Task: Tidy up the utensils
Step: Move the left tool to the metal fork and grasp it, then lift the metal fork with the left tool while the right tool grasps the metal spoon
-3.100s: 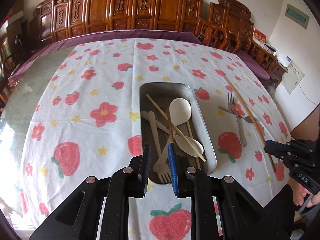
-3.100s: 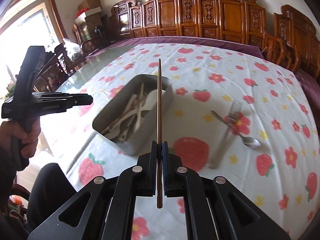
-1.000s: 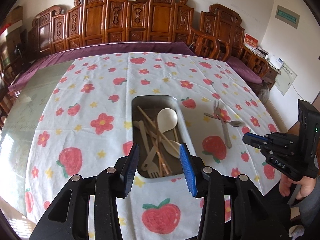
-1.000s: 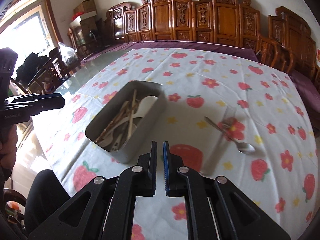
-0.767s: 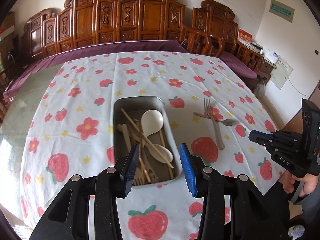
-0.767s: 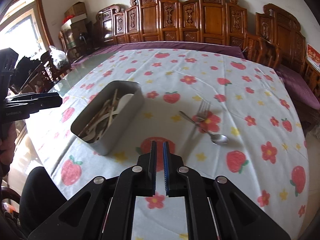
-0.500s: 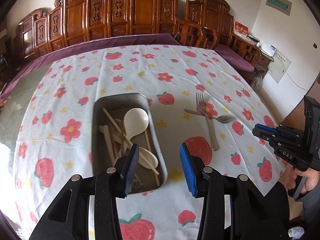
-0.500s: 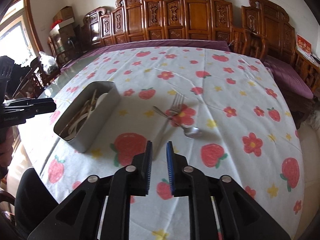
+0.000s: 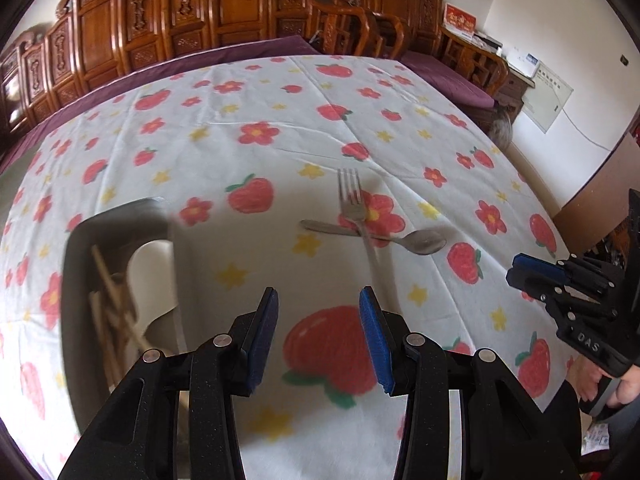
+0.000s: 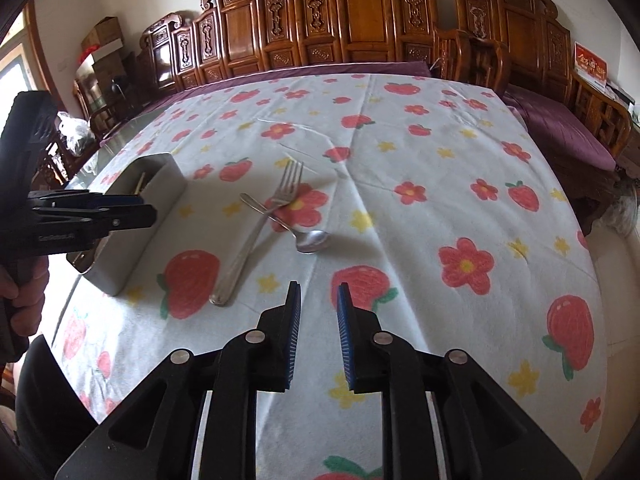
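A metal fork [image 10: 256, 232] lies crossed over a metal spoon [image 10: 308, 240] on the strawberry tablecloth; both also show in the left wrist view, the fork [image 9: 354, 208] and the spoon [image 9: 420, 240]. A grey metal tray [image 9: 120, 224] at the left holds chopsticks [image 9: 108, 280] and a white spoon [image 9: 154, 268]. It shows in the right wrist view too [image 10: 140, 232]. My left gripper [image 9: 318, 304] is open and empty, just short of the fork's handle. My right gripper [image 10: 318, 296] is open and empty, near the spoon's bowl.
Carved wooden chairs [image 10: 360, 20] line the far side of the table. The table's right edge [image 9: 552, 224] drops to the floor. The person's hands hold the gripper handles at the frame sides.
Both grippers swung from the tray toward the fork and spoon. The right gripper, which let go of a chopstick earlier, has opened. The left gripper stays open.
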Tool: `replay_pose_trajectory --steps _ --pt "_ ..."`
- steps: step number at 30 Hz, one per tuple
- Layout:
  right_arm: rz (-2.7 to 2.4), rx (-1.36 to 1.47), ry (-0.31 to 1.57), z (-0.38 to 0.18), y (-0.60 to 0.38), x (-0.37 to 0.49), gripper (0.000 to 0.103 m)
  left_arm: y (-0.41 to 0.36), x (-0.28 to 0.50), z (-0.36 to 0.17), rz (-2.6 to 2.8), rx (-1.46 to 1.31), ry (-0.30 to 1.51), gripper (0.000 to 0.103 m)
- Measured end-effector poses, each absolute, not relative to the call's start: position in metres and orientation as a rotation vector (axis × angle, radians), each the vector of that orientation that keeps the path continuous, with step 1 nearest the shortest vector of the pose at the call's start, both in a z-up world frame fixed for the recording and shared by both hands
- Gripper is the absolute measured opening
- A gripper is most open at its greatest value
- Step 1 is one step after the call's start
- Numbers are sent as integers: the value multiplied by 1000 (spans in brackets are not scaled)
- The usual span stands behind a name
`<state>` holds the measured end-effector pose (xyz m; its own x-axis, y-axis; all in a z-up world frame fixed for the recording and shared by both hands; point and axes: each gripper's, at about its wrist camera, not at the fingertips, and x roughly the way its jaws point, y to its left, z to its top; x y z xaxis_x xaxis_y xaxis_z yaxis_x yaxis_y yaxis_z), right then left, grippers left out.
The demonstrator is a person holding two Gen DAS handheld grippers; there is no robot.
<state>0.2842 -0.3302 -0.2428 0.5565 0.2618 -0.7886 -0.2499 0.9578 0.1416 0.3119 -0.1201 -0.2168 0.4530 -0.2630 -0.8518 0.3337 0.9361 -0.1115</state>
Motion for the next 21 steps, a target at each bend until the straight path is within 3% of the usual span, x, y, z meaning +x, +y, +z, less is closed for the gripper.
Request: replay_pose_trajectory --steps 6,16,18,21 --pt "303 23 950 -253 -341 285 24 -159 339 -241 -409 89 1066 40" --pt "307 40 978 -266 -347 282 24 -189 375 -274 -398 121 1126 18" --pt "309 40 980 -267 -345 283 24 -189 376 -275 -396 118 1127 9" --pt "315 34 975 -266 -343 287 24 -189 375 -275 -406 123 1128 8"
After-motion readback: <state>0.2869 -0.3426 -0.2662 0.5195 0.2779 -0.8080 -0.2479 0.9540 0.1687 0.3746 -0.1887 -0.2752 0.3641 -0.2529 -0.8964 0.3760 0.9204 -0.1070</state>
